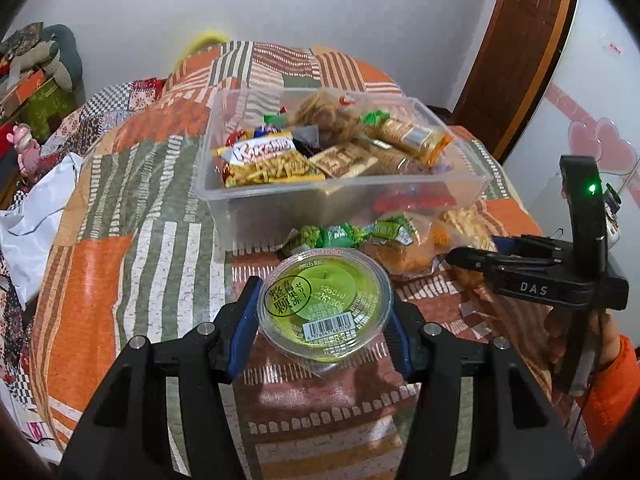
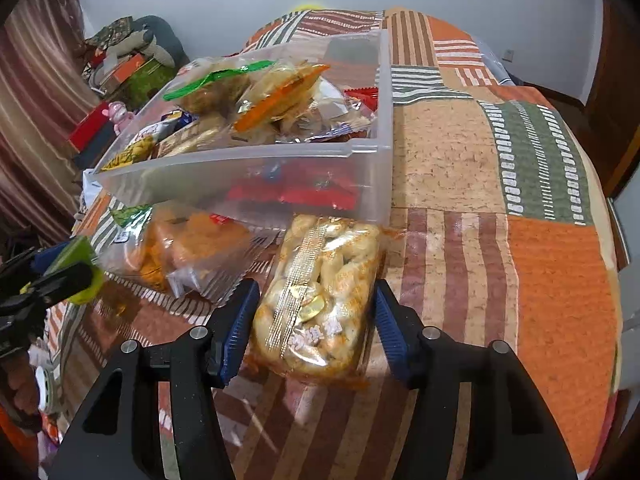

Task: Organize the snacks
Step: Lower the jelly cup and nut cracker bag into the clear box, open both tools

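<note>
My left gripper (image 1: 323,300) is shut on a round green jelly cup (image 1: 320,312), which hangs tilted just above the patchwork tablecloth. Behind it stands a clear plastic bin (image 1: 224,196) holding several snack packs. My right gripper (image 2: 316,304) is shut on a clear bag of pale twisted snacks (image 2: 320,292); the bag lies on the cloth against the bin's front wall (image 2: 256,176). A second bag of orange snacks (image 2: 188,248) lies to its left. The left gripper (image 2: 60,272) with the cup shows at the left edge of the right wrist view.
Green-wrapped packets (image 1: 340,234) lie in front of the bin. A white plastic bag (image 1: 32,216) sits at the table's left edge. A hand in an orange sleeve (image 1: 612,380) holds the right gripper (image 1: 476,254). Bare cloth (image 2: 500,260) stretches right of the bin.
</note>
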### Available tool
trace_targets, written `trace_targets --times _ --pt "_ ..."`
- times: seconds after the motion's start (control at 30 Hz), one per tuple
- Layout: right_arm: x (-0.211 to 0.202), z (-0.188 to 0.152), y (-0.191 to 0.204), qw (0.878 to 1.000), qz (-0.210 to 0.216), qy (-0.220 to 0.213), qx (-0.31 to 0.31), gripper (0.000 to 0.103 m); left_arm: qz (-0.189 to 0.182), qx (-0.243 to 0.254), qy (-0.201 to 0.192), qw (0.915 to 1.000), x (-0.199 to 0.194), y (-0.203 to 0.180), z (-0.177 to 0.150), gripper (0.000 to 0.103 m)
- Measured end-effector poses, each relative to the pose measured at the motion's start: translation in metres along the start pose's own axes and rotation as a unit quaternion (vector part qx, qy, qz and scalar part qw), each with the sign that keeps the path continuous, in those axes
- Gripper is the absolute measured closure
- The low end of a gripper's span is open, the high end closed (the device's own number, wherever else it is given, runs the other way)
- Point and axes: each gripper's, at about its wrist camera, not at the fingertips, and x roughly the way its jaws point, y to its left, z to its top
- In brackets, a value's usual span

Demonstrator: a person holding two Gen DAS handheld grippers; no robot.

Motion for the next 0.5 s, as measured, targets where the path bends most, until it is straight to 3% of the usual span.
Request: trace_targets --times 0.17,0.5 --pt "-0.014 -0.007 -0.001 1.000 -0.013 -0.014 -0.006 0.059 -0.002 -0.002 -0.016 0.9999 -0.010 0.001 0.010 0.048" --pt "-0.056 -0.003 -0.012 0.998 0.000 -0.060 0.004 0.060 0.001 -0.002 -0.059 0.9983 -0.033 0.002 0.035 0.048"
